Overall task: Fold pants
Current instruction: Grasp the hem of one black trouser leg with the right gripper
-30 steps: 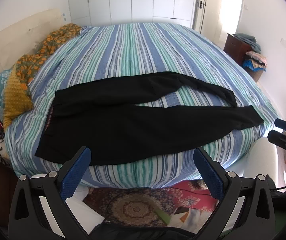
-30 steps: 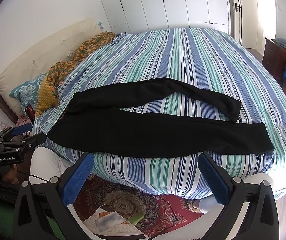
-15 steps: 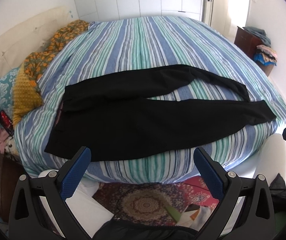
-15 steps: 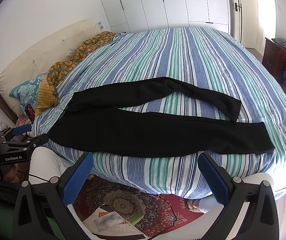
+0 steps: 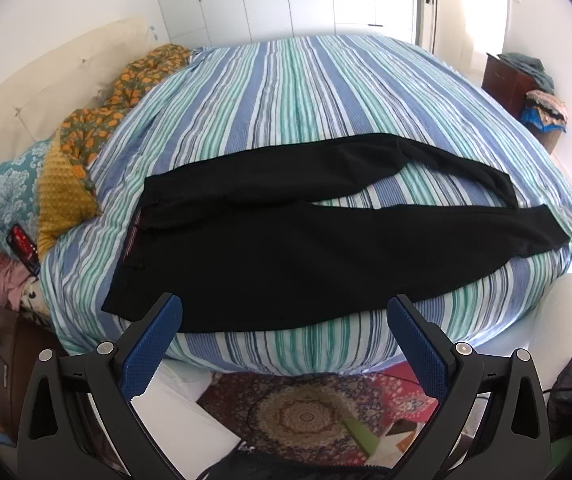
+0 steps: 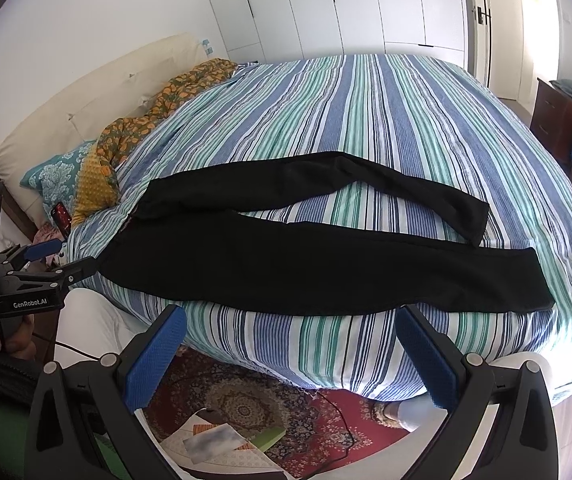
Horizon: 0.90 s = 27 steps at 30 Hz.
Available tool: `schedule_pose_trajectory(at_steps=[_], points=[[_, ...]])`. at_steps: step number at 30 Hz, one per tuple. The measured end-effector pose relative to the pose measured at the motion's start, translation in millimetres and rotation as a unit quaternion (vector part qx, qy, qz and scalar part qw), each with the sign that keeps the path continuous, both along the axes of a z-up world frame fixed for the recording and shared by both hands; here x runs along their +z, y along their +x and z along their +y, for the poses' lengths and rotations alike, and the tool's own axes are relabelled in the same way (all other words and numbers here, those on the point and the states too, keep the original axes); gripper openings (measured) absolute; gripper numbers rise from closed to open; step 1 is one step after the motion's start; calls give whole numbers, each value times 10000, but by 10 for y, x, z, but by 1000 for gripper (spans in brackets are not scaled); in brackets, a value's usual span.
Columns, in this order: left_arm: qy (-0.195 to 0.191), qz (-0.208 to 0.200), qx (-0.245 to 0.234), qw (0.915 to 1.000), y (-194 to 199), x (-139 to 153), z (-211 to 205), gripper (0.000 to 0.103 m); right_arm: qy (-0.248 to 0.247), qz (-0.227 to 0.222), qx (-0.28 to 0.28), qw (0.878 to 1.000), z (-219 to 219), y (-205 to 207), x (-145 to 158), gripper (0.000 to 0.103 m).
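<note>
A big bed (image 5: 326,92) with a striped blue and green cover fills the room. Black pants (image 5: 286,240) lie flat on it near the front edge, waist to the left, both legs stretched to the right and spread apart. A red rug (image 6: 246,404) lies on the floor below. The left gripper (image 5: 284,320) has its jaws wide open and holds nothing. The right gripper (image 6: 290,328) is wide open too, and empty.

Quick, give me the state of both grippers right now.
Left gripper: open, holding nothing, short of the black pants.
Right gripper: open, holding nothing.
</note>
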State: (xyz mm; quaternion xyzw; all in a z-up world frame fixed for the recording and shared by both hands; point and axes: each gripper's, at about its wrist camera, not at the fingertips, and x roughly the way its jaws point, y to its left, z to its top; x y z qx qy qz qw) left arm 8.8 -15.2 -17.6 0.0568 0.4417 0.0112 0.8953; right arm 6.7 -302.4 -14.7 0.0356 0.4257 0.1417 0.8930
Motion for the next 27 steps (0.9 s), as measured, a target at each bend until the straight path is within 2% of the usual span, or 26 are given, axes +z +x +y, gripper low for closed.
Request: schedule_pose_trajectory(at_steps=[6,9,12,16,20,23,25,27], points=[[-55,-165,29,9998,136,26,-6,102,110,-406,-16,9991,-120,77,14,103],[59,-164,20,9998,169,-8,-51,102,165,-332,-135,9992,-305,222,-116,103],[96,-47,-51,9999,193,-80,-99,102,-301,-248,-150,9991,-578,506,-377,103],[197,128,-109,9997,237,-164,-168,102,-975,105,-472,9941,-1161,1159,-830,102],[249,273,-79,9993,308,-225,-225,102,-1522,468,-313,9867,-1455,1857,-1262,81],[255,429,-66,9987,399,-303,-252,102,-2083,584,31,9763,-1420,2279,-1606,77],[247,544,-69,9982,462,-374,-269,102,-2535,683,91,9649,-1398,2514,-1840,69],[270,673,-78,9973,526,-448,-290,102,-2865,808,95,9546,-1436,2706,-2003,35]])
